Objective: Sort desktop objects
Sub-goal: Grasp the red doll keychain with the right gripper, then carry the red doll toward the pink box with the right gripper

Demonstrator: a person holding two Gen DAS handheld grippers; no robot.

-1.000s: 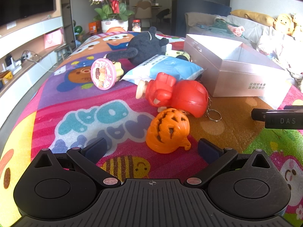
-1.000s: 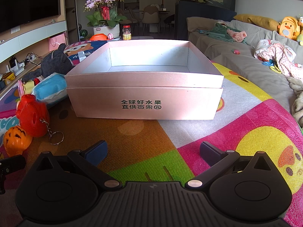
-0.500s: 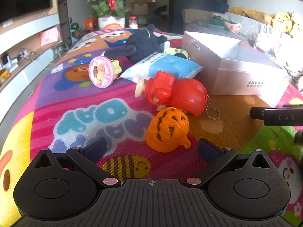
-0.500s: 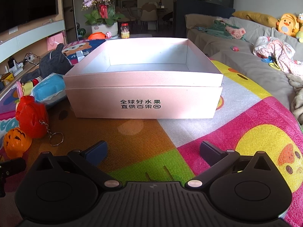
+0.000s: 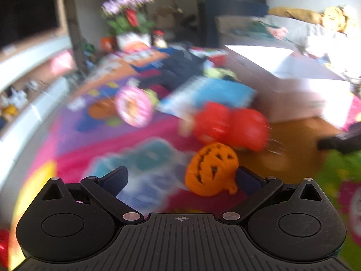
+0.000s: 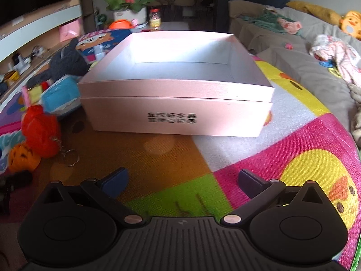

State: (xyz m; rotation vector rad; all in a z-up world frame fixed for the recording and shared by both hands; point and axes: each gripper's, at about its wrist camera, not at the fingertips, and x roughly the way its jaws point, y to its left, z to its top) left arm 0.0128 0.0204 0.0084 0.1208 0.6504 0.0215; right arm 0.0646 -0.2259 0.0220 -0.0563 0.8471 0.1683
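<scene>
The left wrist view is blurred by motion. An orange pumpkin toy (image 5: pixel 212 169) lies on the colourful mat just ahead of my open left gripper (image 5: pixel 181 178), close to its right finger (image 5: pixel 248 179). Behind it lie a red toy with a keyring (image 5: pixel 230 124), a blue pack (image 5: pixel 209 94), a pink round toy (image 5: pixel 133 106) and a dark plush (image 5: pixel 180 67). My right gripper (image 6: pixel 181 180) is open and empty, facing the open, empty pink box (image 6: pixel 178 99). The pumpkin (image 6: pixel 21 158) and red toy (image 6: pixel 41 131) show at its left.
The pink box (image 5: pixel 288 85) stands right of the toys. The right gripper's dark tip (image 5: pixel 338 140) shows at the right edge. A sofa with clothes (image 6: pixel 334 52) lies right, shelving (image 6: pixel 38 29) left, a flower pot (image 6: pixel 128 0) at the back.
My left gripper has moved quickly forward and left, so the pumpkin now sits closer, near its right finger. My right gripper has risen slightly, looking more down into the box.
</scene>
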